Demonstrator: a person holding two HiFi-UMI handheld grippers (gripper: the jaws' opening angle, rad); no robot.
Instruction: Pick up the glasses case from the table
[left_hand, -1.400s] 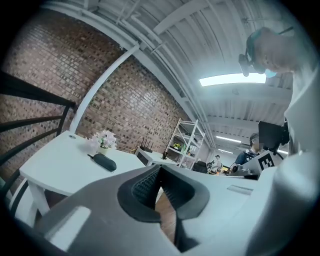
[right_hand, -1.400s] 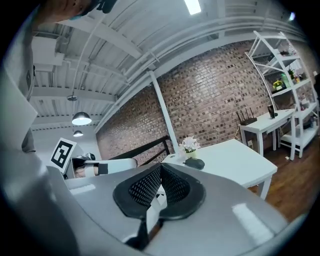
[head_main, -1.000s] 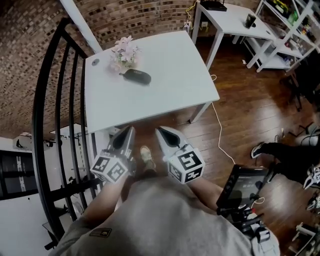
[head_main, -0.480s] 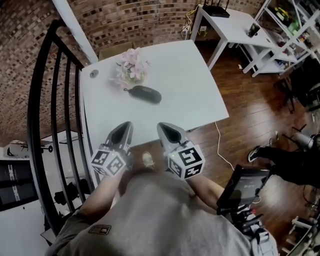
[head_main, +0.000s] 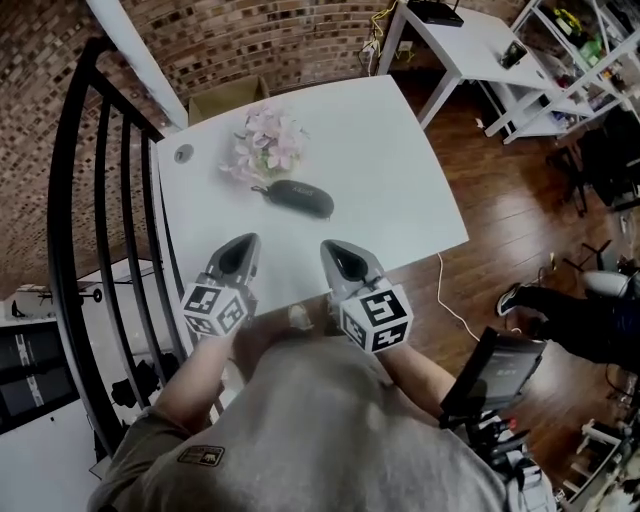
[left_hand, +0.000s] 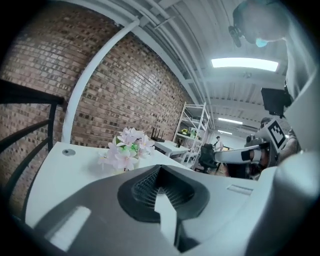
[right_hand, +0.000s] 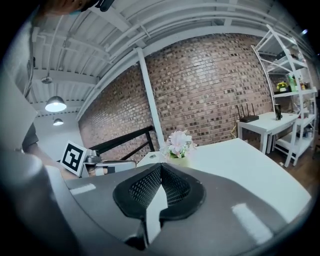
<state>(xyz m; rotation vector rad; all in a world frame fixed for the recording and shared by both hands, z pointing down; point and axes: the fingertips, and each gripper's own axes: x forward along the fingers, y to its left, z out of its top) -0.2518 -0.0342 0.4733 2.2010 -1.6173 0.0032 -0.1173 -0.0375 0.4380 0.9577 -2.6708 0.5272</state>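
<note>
The approach was in hand. The left claw (head_main: 238, 256) and right claw (head_main: 340, 260), jaws together and empty, hovered over the white tabletop's (head_main: 400, 180) near edge. The dark oval glasses case (head_main: 298, 198) lay ahead, beside a pink flower bunch (head_main: 265, 145). Next, a claw needed to open and reach forward. Only the head view showed the case.

Glasses case (head_main: 293, 198) lies on the table (head_main: 400, 180), just before the flowers (head_main: 268, 143). Your left gripper (head_main: 238, 254) and right gripper (head_main: 341, 258) sit side by side at the near edge, apart from the case.
</note>
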